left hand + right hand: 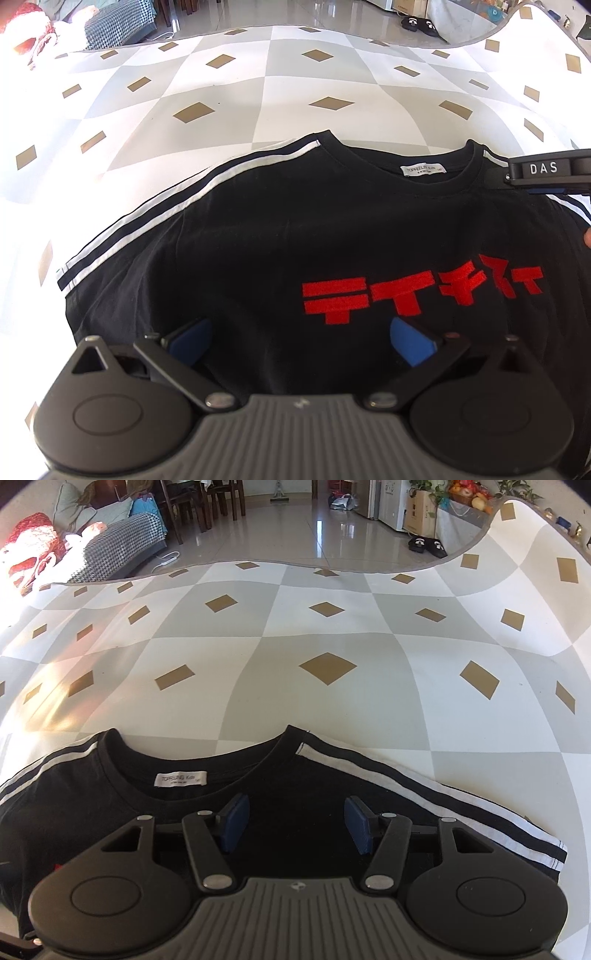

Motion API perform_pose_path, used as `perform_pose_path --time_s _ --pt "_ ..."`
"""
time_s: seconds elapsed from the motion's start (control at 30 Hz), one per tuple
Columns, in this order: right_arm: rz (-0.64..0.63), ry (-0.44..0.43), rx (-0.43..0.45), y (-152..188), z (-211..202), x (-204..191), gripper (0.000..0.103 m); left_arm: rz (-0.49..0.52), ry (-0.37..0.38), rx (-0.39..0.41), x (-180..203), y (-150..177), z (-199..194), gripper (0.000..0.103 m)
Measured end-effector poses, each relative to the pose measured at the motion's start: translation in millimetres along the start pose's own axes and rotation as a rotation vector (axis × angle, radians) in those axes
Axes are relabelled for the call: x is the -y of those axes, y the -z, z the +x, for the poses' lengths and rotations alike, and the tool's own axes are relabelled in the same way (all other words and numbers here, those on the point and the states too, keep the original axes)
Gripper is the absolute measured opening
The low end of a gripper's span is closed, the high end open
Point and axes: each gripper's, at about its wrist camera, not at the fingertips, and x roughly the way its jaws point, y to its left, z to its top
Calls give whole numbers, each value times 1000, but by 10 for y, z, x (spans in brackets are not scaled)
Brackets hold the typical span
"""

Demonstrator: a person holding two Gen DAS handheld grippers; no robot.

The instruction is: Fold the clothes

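A black T-shirt (280, 236) with red lettering (421, 295) and white shoulder stripes lies flat, front up, on a checked mat (258, 88); its collar with a white label (423, 169) points away from me. My left gripper (301, 338) hovers open over the chest, blue pads wide apart, nothing between them. The right gripper (297, 825) is open above the shirt (110, 812) just right of the collar label (181, 778), near the right shoulder stripes. In the left wrist view the right gripper's side (550, 170) shows at the right shoulder.
The grey-and-white mat (325, 627) with gold diamonds extends far beyond the shirt. Past its far edge is shiny tile floor, black slippers (426, 545), a houndstooth cushion (122, 542), dark chairs and red fabric (29, 550) at far left.
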Motion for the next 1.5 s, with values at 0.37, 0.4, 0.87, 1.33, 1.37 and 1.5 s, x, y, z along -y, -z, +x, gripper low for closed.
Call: perform_pose_path --time_s 0.37,0.4,0.87,1.33,1.37,1.5 --pt "-107 -75 -43 476 -459 -118 55 51 -23 51 113 157 -294 103" --pt "-115 -77 -41 519 -502 -126 55 44 -23 56 114 188 -321 103" --pt "-177 -96 -36 1095 -970 -275 55 -46 -32 129 125 562 -665 103" --pt "-317 -254 -58 1819 -1369 -561 55 -135 -26 204 -35 1018 -1040 103" --pt "-328 -267 -61 1872 -1398 -582 55 -157 -26 201 -64 1041 -1040 103" --pt "-371 -300 -75 2077 -1444 -687 55 -245 -22 176 -189 1120 -1011 103"
